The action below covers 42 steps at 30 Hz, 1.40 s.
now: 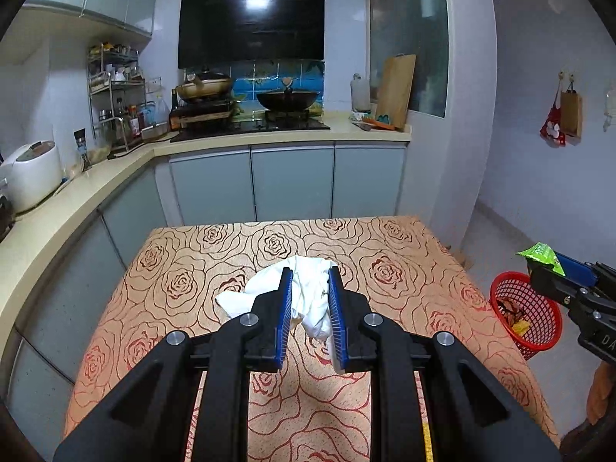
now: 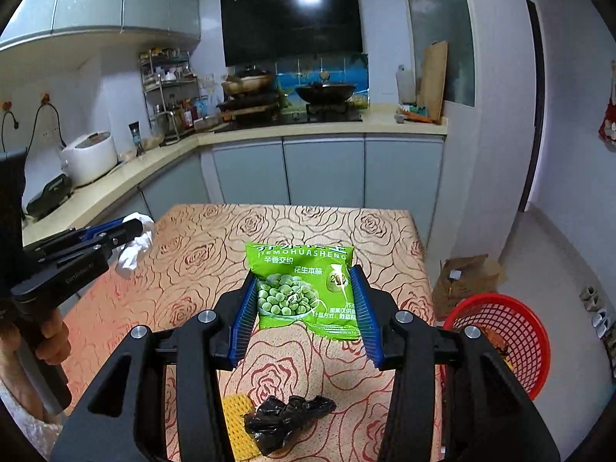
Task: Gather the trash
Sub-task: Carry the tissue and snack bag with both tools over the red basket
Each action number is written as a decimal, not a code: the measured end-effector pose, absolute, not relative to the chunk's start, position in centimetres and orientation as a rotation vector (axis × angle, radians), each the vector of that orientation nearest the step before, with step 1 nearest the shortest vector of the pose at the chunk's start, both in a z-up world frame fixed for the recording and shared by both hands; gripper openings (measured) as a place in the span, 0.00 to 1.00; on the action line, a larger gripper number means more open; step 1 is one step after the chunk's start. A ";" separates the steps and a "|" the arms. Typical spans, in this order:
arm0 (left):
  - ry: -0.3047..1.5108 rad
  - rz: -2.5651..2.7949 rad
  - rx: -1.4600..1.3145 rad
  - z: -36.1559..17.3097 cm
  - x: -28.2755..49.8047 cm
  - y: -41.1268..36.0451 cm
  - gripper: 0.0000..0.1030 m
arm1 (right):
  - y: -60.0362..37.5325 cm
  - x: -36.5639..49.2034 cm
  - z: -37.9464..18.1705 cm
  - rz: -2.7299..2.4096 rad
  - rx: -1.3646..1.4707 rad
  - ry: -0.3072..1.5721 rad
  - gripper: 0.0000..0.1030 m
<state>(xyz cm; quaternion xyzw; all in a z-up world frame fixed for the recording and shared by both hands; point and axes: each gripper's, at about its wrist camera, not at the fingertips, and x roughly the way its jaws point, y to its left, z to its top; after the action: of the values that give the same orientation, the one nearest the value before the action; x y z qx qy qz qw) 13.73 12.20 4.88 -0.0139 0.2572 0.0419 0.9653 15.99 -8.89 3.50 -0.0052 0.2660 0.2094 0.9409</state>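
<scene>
Carry step: left gripper (image 1: 310, 296) clamped on tissue (image 1: 308, 300), right gripper (image 2: 306, 300) clamped on snack bag (image 2: 304, 288); next, swing toward red basket (image 2: 516, 331) at 3 o'clock, release.

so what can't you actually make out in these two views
- Red basket contents: right wrist view, the right gripper frame covers most of the inside; left wrist view, too small.
- Yellow mesh piece and black plastic bag: right wrist view, partly behind the gripper frame and cut by the bottom edge.
- Table near edge: left wrist view, hidden by the left gripper holding the white tissue.
</scene>
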 end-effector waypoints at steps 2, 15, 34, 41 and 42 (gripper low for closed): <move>0.515 0.083 -0.025 5.1 13.7 12.0 0.17 | -9.3 15.9 3.8 0.422 -0.007 0.534 0.44; 0.483 0.054 -0.004 6.4 13.8 10.0 0.17 | -11.6 15.3 5.1 0.383 0.020 0.492 0.44; 0.459 -0.080 0.046 7.7 15.2 3.1 0.17 | -18.1 15.2 5.2 0.250 0.085 0.473 0.44; 0.471 -0.156 0.058 7.3 16.3 -0.9 0.17 | -22.2 15.0 4.7 0.163 0.122 0.473 0.44; 0.475 -0.171 0.059 7.1 16.5 -1.6 0.17 | -22.7 14.9 4.6 0.152 0.127 0.474 0.44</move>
<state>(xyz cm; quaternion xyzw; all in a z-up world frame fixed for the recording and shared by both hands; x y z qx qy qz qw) 16.54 -1.60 7.13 0.0291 0.2351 -0.0846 0.9678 14.90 -22.67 4.64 0.0626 0.2342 0.0751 0.9673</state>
